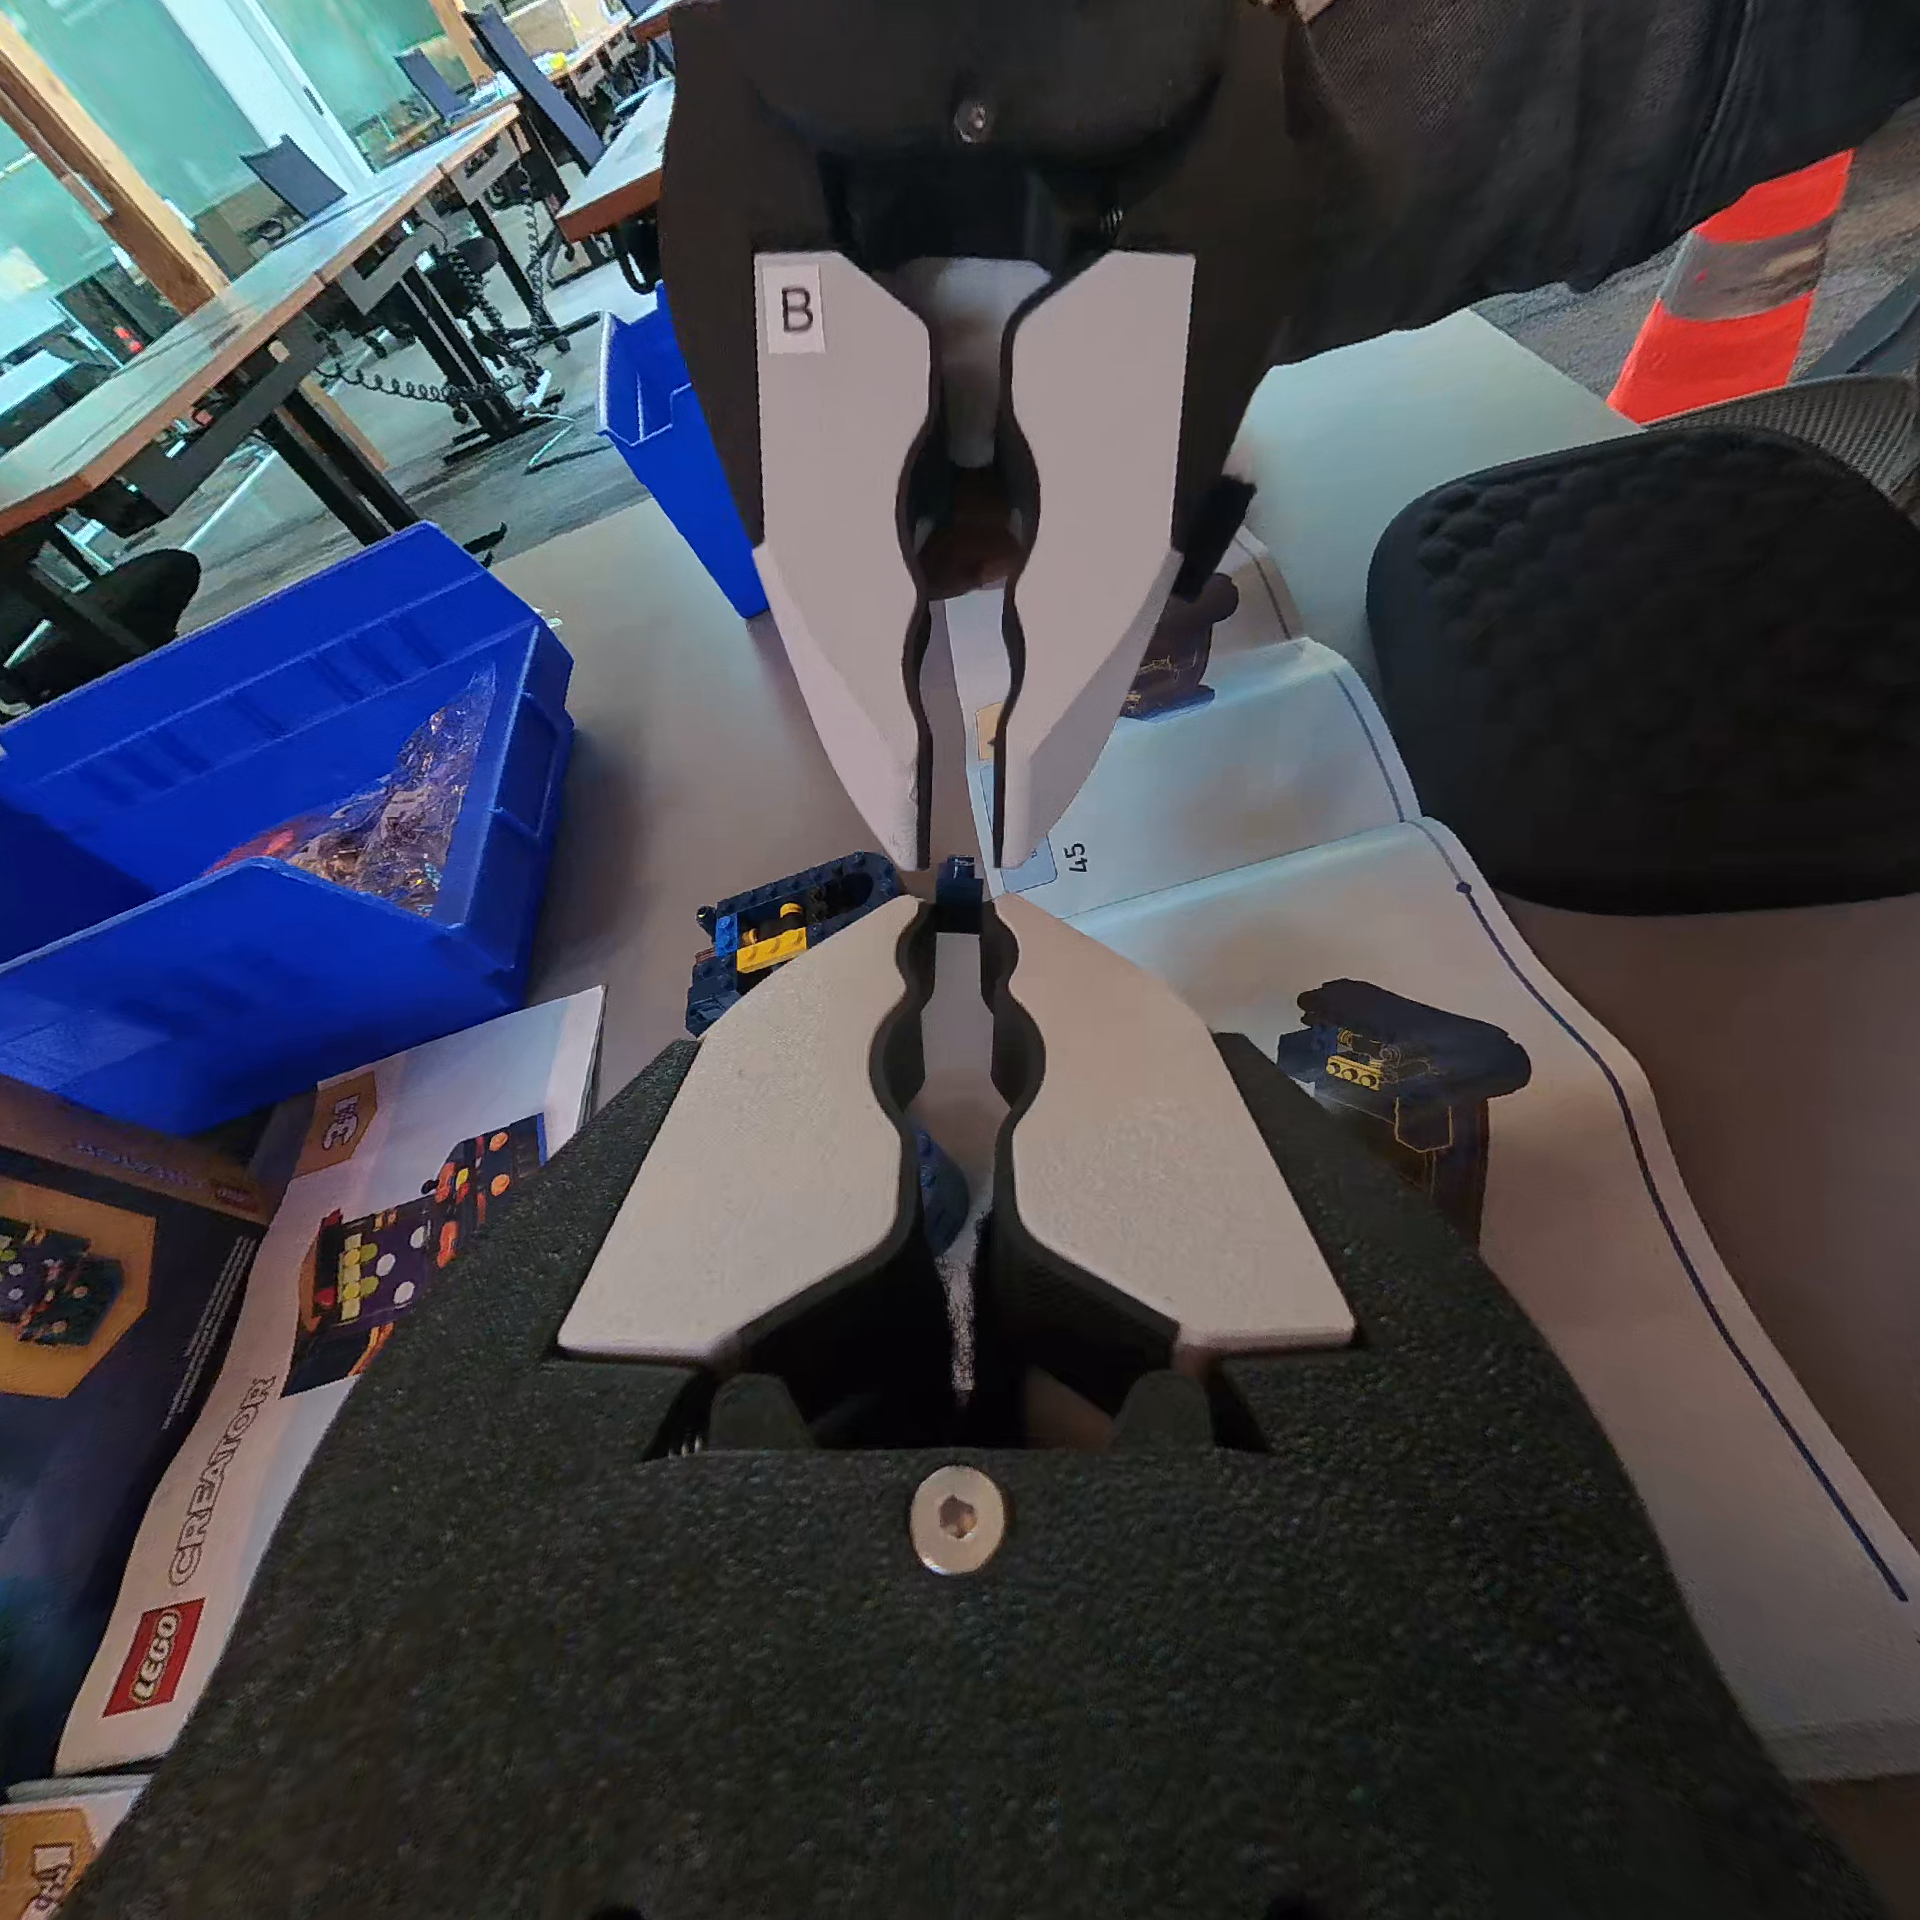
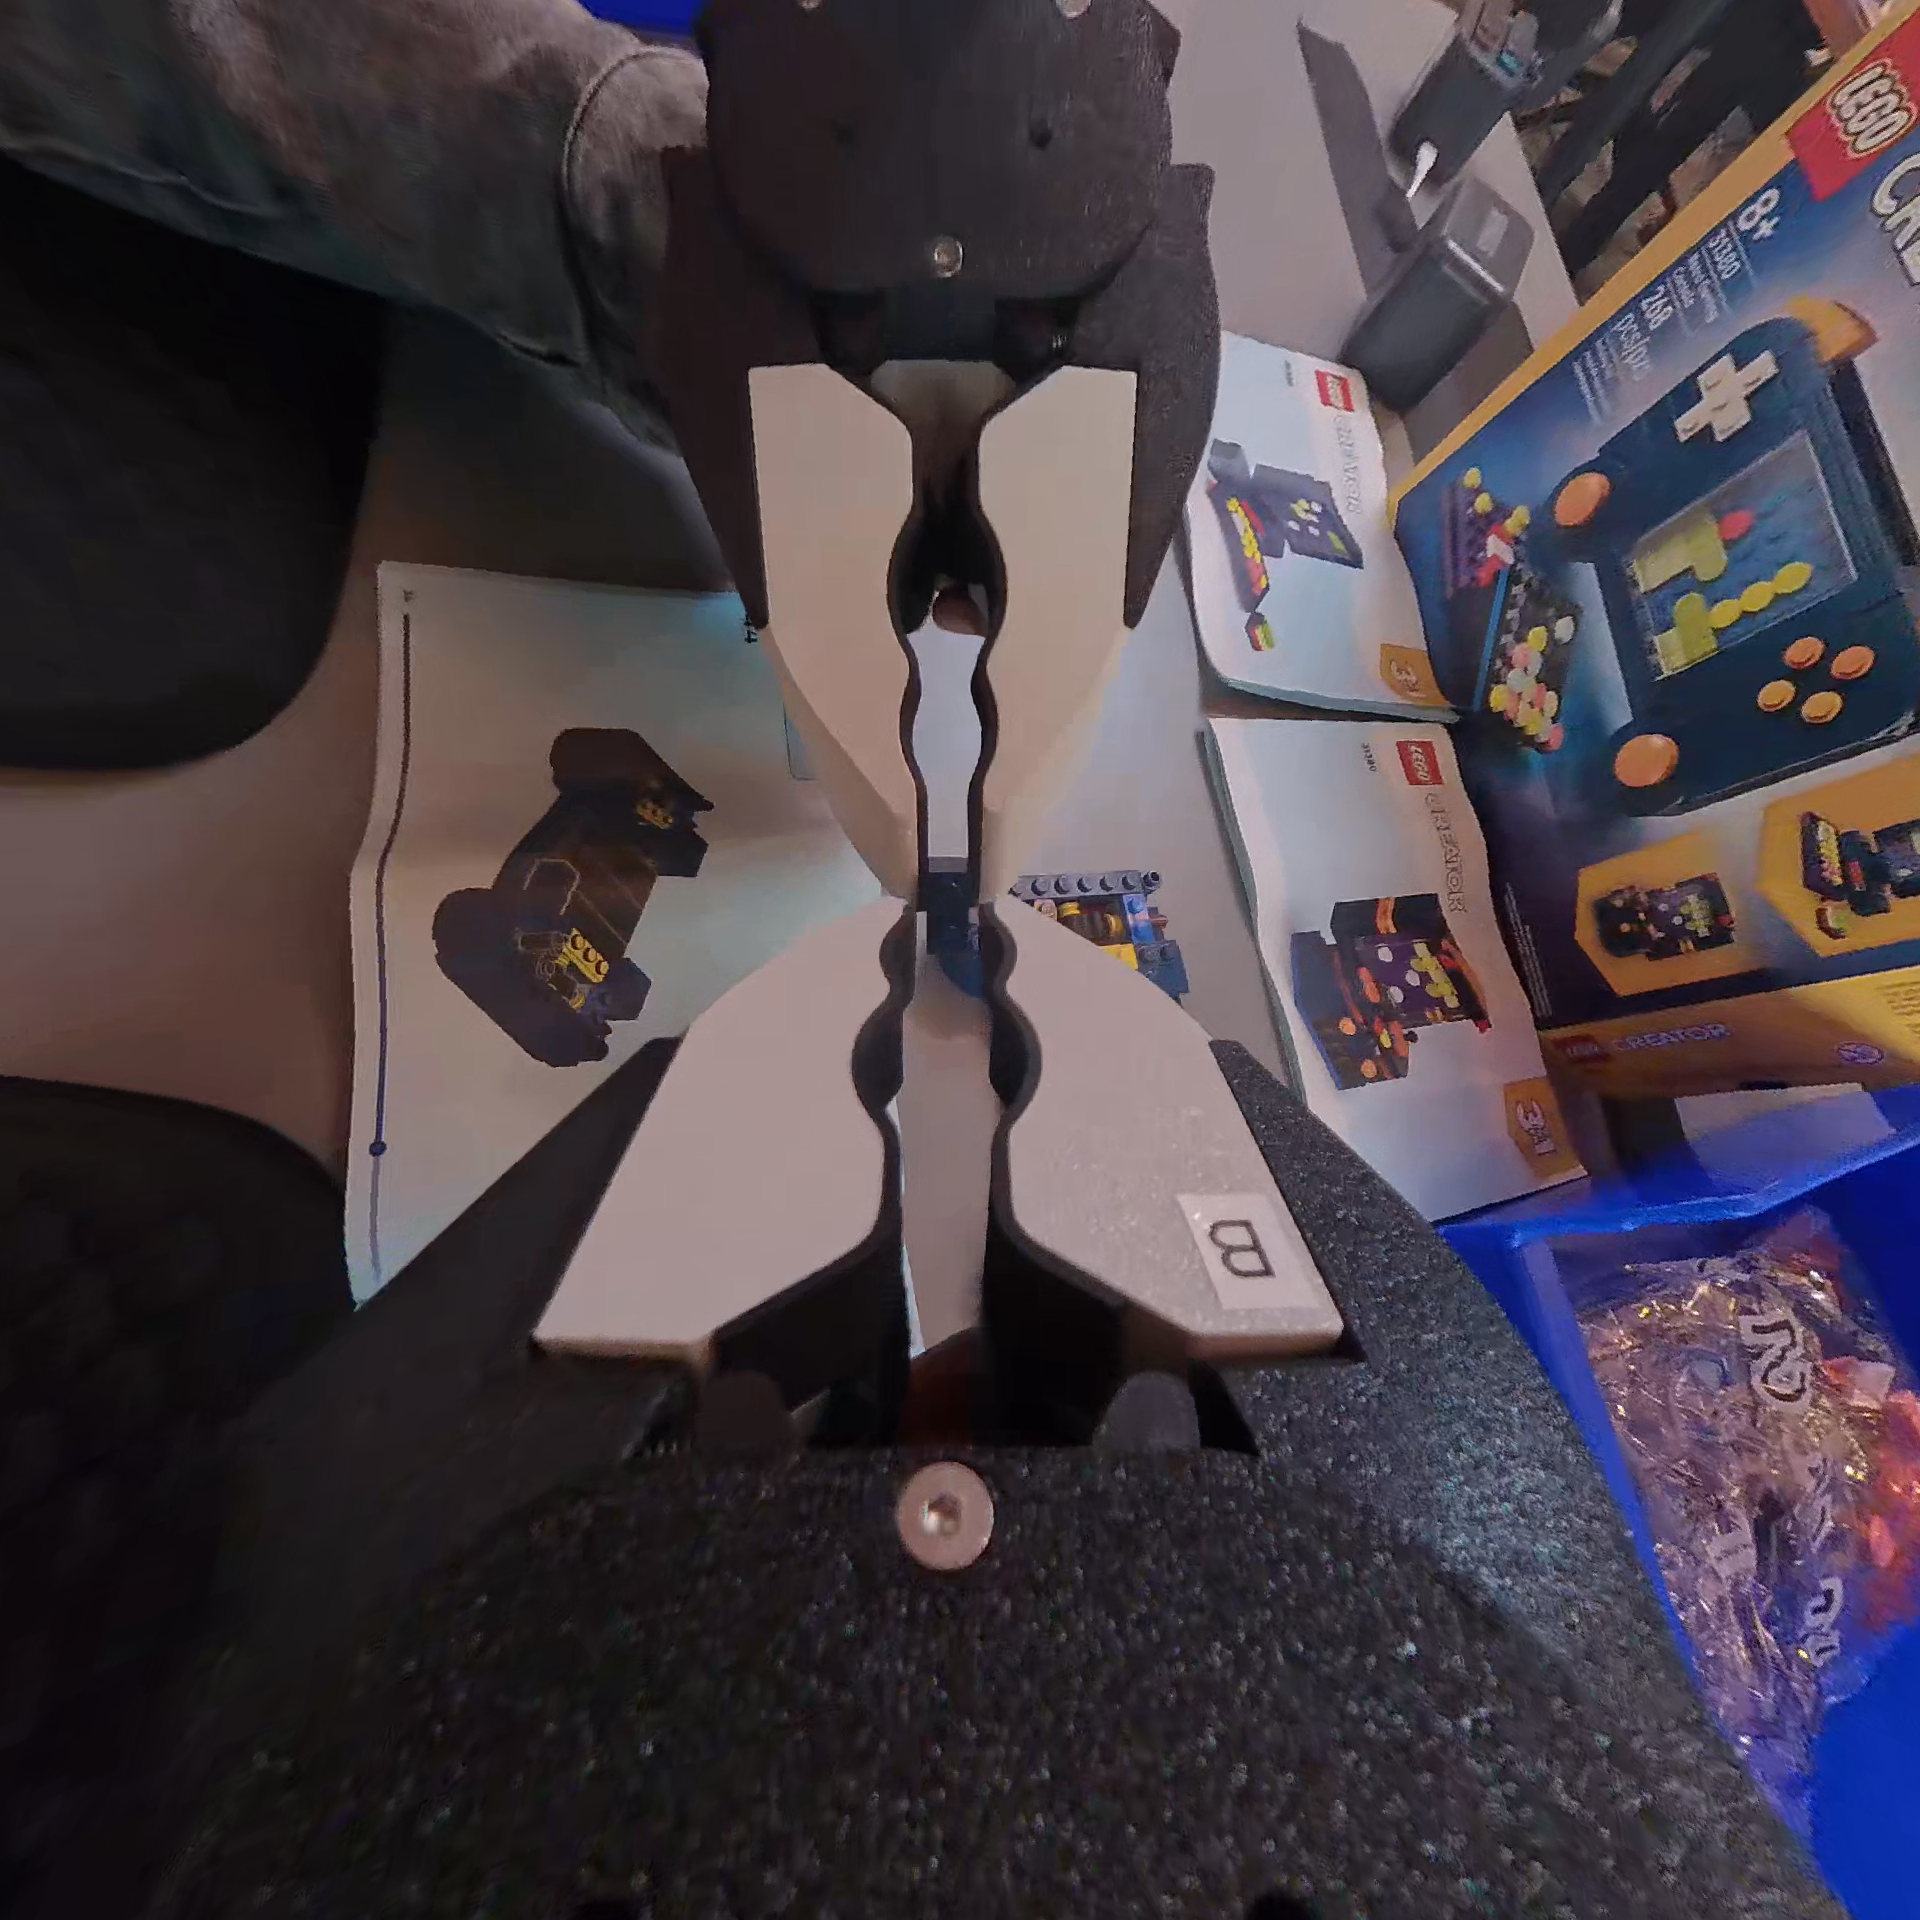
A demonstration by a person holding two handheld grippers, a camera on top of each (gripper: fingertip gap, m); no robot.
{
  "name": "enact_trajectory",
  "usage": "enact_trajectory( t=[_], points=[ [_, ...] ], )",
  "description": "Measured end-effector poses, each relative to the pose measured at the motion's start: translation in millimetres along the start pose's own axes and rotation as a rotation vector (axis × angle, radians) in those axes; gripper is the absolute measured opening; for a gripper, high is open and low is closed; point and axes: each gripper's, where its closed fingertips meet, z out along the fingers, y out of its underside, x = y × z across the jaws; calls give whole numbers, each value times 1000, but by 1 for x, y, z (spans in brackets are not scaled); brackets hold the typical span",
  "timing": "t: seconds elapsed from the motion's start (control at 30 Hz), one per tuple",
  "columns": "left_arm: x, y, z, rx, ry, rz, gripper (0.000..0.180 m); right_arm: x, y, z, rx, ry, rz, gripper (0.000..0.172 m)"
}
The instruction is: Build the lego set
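My two grippers meet tip to tip above a pale table (image 1: 644, 727). My left gripper (image 1: 956, 914) is shut on a small dark blue brick piece (image 1: 958, 896) at its fingertips. My right gripper (image 2: 948, 920) faces it, and its pads also close on the same piece (image 2: 948, 899). The right gripper comes in from the top of the left wrist view (image 1: 958, 862). The left gripper comes in from the top of the right wrist view (image 2: 945, 878). A partly built dark blue brick model (image 1: 774, 930) with yellow parts lies on the table just beside the tips, and it also shows in the right wrist view (image 2: 1117, 920).
An open instruction booklet (image 1: 1299, 831) lies under the grippers. Blue bins (image 1: 260, 935) holding clear bags stand beside it. Closed booklets (image 2: 1382, 914) and a toy box (image 2: 1714, 571) lie on the other side. A black chair cushion (image 1: 1662, 665) and a person's sleeve (image 2: 364, 135) are close. My left and right fingertips are right by each other.
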Motion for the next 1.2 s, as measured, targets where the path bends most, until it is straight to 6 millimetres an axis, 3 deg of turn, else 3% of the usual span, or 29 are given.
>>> enact_trajectory(
  t=[0.47,0.53,0.63,0.73,0.87,1.2],
  points=[
    [-1,0,1,11,3,-19,8,1,2,2,-55,-11,-60,7],
    [-6,1,-4,19,-10,-40,15,9,7,-2,-86,-21,-62,6],
    [-36,4,-25,99,-150,-103,26,26,30,-11,-191,-66,-64,7],
    [-77,8,-71,340,-403,-194,35,34,56,-13,-285,-175,-34,7],
    [-93,10,-119,597,-553,-238,48,34,76,-3,-380,-281,-58,7],
    [-88,23,-98,497,-478,-246,53,29,93,21,-567,-412,-131,7]
  ],
)
